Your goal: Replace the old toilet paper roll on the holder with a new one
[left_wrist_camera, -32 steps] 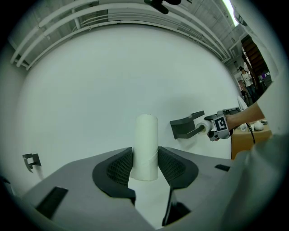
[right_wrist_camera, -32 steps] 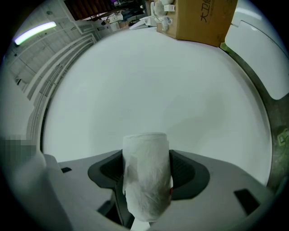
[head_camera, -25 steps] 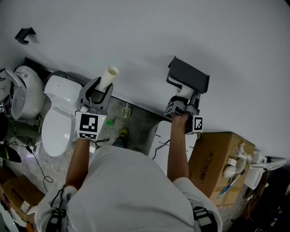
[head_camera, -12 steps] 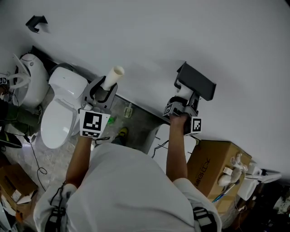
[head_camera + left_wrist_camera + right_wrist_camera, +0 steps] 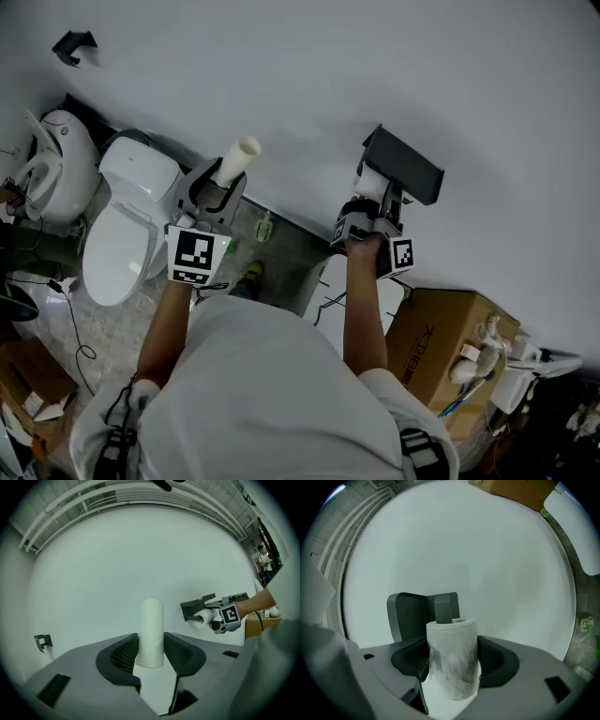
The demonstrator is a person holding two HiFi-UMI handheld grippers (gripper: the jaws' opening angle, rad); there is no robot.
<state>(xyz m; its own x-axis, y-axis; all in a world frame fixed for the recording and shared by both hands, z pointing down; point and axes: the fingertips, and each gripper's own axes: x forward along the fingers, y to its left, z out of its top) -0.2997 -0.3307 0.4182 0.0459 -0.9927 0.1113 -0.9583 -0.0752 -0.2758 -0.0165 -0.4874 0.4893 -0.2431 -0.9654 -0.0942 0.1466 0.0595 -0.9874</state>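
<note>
- My left gripper (image 5: 151,654) has its jaws drawn in narrow and clamped on the lower end of the bare cardboard tube (image 5: 151,629). The rest of the tube sticks out past the pads toward the wall (image 5: 394,66).
- My right gripper (image 5: 453,667) has its jaws set wide, pressed on both sides of the roll (image 5: 453,651) (the paper looks a bit ragged along the side).
- The roll is right up at the holder (image 5: 403,167) on the wall, just under its dark cover. In the right gripper view the holder's post shows just behind the roll's far end, beside the core hole, and I cannot tell whether they touch.
- In the head view the left gripper and tube are held well apart from the holder, over by the toilet (image 5: 127,225).
- A cardboard box (image 5: 441,337) stands on the floor, below the holder on the right arm's side.
</note>
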